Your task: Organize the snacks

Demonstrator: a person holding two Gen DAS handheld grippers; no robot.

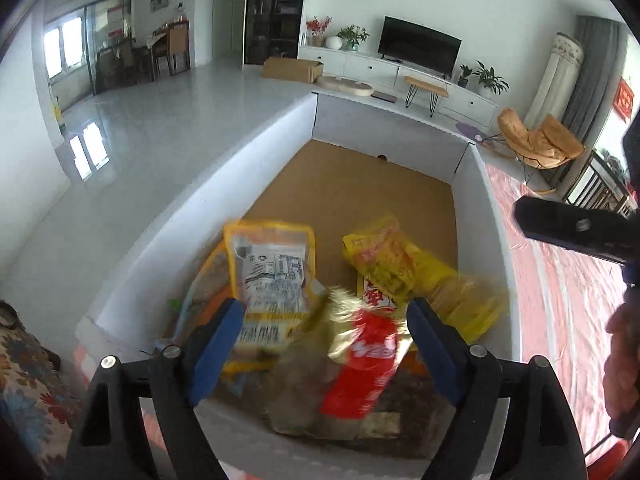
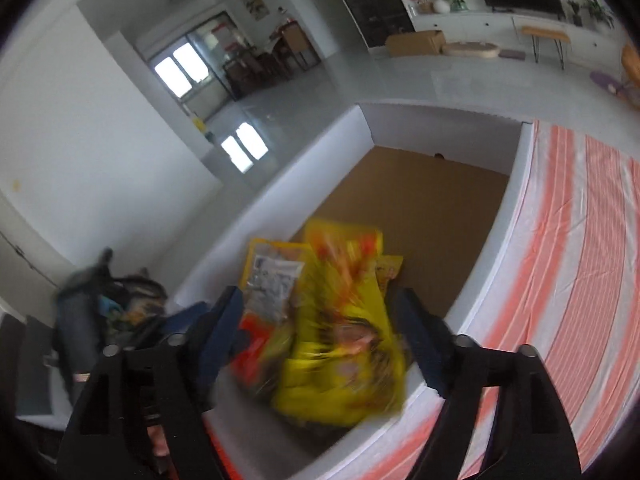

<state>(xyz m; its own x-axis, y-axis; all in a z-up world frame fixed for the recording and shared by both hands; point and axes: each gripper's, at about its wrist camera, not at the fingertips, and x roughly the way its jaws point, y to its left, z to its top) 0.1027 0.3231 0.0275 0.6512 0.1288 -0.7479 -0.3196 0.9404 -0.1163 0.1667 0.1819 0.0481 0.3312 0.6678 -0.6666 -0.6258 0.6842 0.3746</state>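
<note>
Living room background, white-walled cardboard box [image 1: 276,152] mid-frame. Snack packets [image 1: 272,276] heaped lower centre inside: light, crinkly, slippery; pinch flat sealed edge. Left gripper [image 1: 326,320], right gripper [image 2: 320,320] jaws spread, nothing gripped.

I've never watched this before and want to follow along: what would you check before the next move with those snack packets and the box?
1. Left claw open: ok.
2. Right claw open: ok.
3. Red packet clear of the left claw's fingers: cannot tell, blurred.
4. Yellow packet lying settled: cannot tell, blurred.
5. Bare floor left in the box: ok, far half is bare.
6. Packets inside the box walls: ok.
</note>
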